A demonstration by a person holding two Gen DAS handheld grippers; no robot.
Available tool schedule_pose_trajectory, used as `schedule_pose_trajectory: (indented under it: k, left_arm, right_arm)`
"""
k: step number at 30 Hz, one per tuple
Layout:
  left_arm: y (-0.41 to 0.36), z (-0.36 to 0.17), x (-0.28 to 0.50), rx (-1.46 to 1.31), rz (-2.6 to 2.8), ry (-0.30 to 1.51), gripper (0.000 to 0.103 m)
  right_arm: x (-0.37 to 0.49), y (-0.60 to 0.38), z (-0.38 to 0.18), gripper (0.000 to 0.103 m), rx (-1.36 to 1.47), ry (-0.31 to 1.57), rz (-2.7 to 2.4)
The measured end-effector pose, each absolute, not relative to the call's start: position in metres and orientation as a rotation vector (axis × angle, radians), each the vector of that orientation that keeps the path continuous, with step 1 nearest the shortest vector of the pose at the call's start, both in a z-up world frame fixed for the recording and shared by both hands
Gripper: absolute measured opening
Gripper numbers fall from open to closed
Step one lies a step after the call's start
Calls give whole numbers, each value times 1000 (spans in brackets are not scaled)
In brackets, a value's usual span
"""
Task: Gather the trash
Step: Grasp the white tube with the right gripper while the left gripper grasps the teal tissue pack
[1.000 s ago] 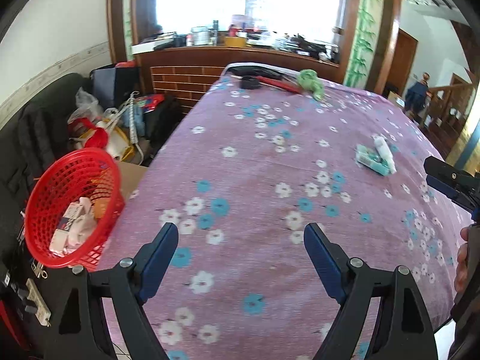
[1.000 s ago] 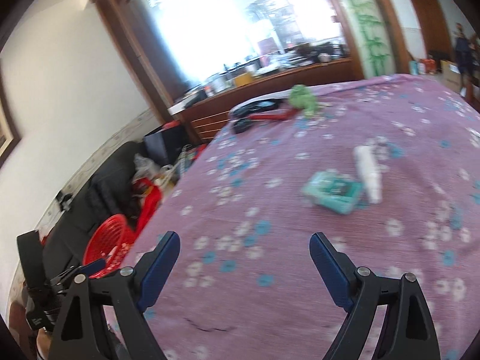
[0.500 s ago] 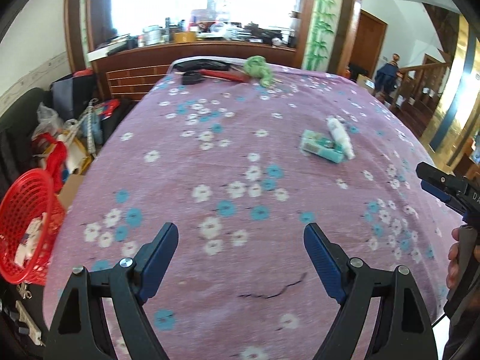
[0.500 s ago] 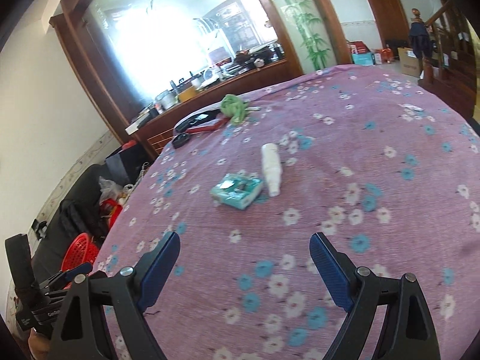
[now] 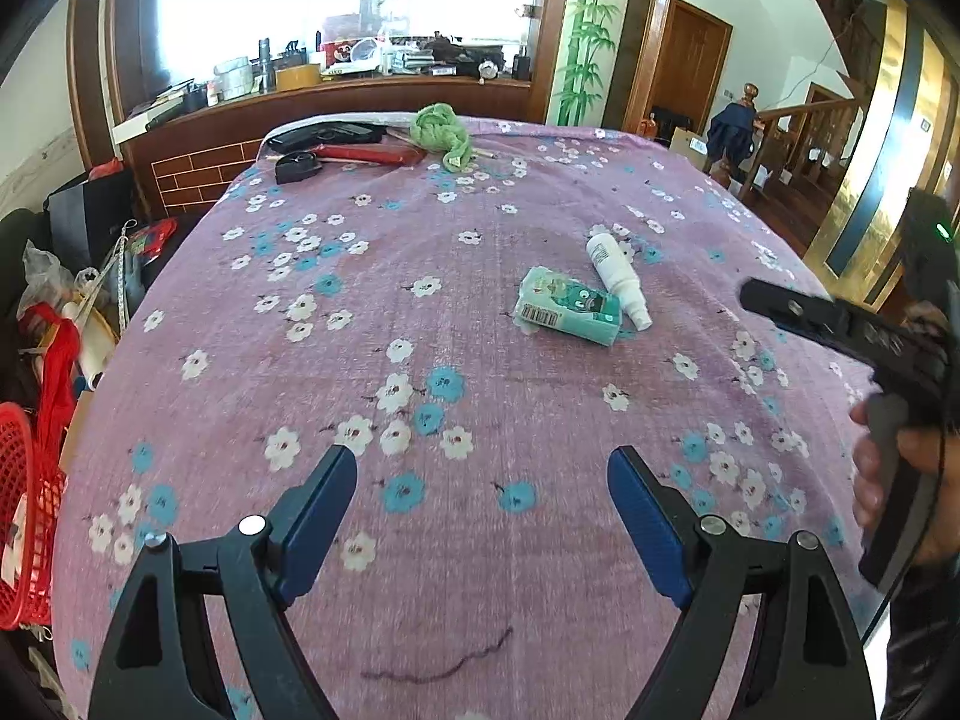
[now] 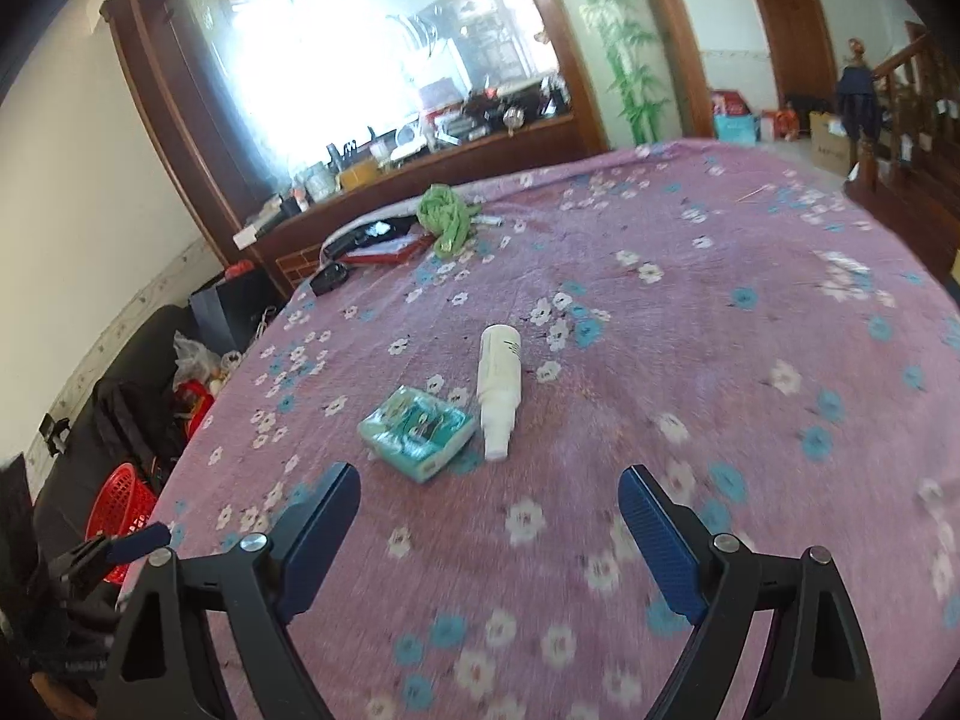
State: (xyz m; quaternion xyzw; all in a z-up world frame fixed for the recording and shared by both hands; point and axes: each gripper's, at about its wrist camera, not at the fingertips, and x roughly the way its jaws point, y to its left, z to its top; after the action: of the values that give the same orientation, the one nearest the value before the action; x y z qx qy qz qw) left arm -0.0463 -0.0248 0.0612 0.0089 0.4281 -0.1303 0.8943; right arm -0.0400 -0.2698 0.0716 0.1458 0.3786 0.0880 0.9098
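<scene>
Left gripper (image 5: pixel 480 504): jaws spread wide, nothing between them, hovering over the near part of the table (image 5: pixel 336 372) with its purple floral cloth. Right gripper (image 6: pixel 489 510): also wide apart, empty, over the near edge.

Trash on the table: teal tissue pack (image 5: pixel 567 305) lying flat, mid-table, right of centre in the left view. White spray bottle (image 5: pixel 618 282) on its side just right of the pack, nozzle pointing toward the near side. From the right wrist the nozzle end sits right against the pack's corner; real contact or just overlap, can't tell. Both items lie ahead of the right gripper, slightly left of its centreline, well short of the fingers.

Red basket (image 5: pixel 27 516): off the table's left edge, lower down. Cut by the frame edge in the left view, only the rim and part of the mesh showing, something white inside, unreadable. In the right view it is small, far-left, partly behind the other gripper.

Far end of the table: green cloth (image 5: pixel 441 132) bunched up, a red flat item (image 5: pixel 366 153) and black objects beside it, too small to identify.

Right view is soft and motion-blurred toward the near edge. Label text on bottle and pack is not legible.
</scene>
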Motion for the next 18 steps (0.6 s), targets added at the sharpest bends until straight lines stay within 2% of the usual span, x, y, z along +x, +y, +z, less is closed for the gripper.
schedule_pose_trajectory:
  k: [1,2,3,11,18]
  left_arm:
    - [-26,58,-42,17,-270,897,86]
    - [-26,56,-40,13,-270,903,86]
    - [-26,53,-36,8,-272,914,86]
    - [-28,40,-3,-55,-271,961,86]
    - [-49,33,31,-44,-257,952,86]
  right_arm:
    - [-26,-270,66,74,311,805,192]
    - [-12,-271,61,55,323,830,199]
    - [0,-271,55,51,337,855,206]
    - [65,-255,27,51,403,894,241]
    - [87,-247,10,49,320,924,210]
